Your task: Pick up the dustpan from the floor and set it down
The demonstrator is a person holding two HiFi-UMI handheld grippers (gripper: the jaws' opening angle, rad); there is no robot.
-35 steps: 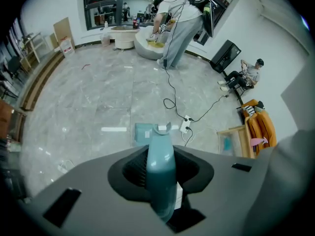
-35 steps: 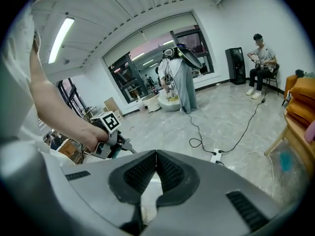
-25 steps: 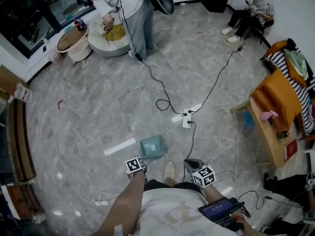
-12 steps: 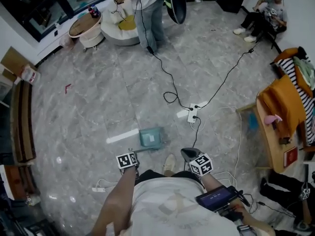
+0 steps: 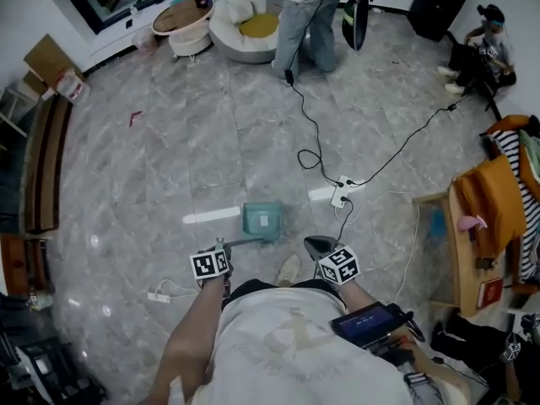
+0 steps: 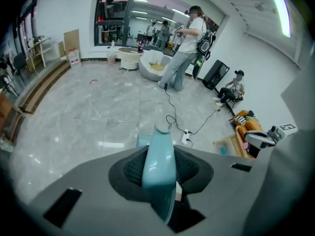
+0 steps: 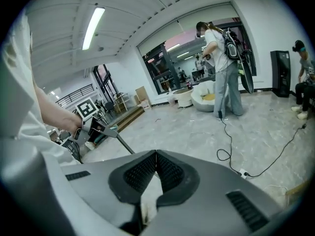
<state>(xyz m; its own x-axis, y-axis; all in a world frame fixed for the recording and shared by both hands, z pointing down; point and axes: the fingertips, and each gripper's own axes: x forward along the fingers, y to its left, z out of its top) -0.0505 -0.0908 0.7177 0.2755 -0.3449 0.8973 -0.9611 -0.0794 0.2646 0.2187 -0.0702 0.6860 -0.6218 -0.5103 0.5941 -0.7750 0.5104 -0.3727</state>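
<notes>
Nearest to the camera, below and left of the white power strip [image 5: 340,194] on the grey stone floor [image 5: 152,167], the left gripper [image 5: 221,251] is clamped on the teal handle [image 6: 158,161] of the dustpan [image 5: 261,219]. The left gripper view shows both pads pressed against the handle's sides, and the handle runs forward out of the jaws. The right gripper [image 5: 321,247] hangs just below the power strip on the near side. Its jaws are together with nothing between them, and the ribbed pads [image 7: 167,168] meet along one line. A pale shoe [image 5: 289,268] sits between the two grippers, below and left of the strip. The dustpan's pan lies level with the power strip and to its left. Whether the pan rests on the floor or hangs just clear of it cannot be told. A white tape strip [image 5: 211,216] lies on the floor further left. A black cable [image 5: 312,154] loops away from the power strip toward a standing person [image 5: 308,15] far beyond it. A wooden table [image 5: 460,234] draped with an orange cloth [image 5: 494,197] stands right of the strip. A seated person [image 5: 485,45] is far beyond it to the right.
</notes>
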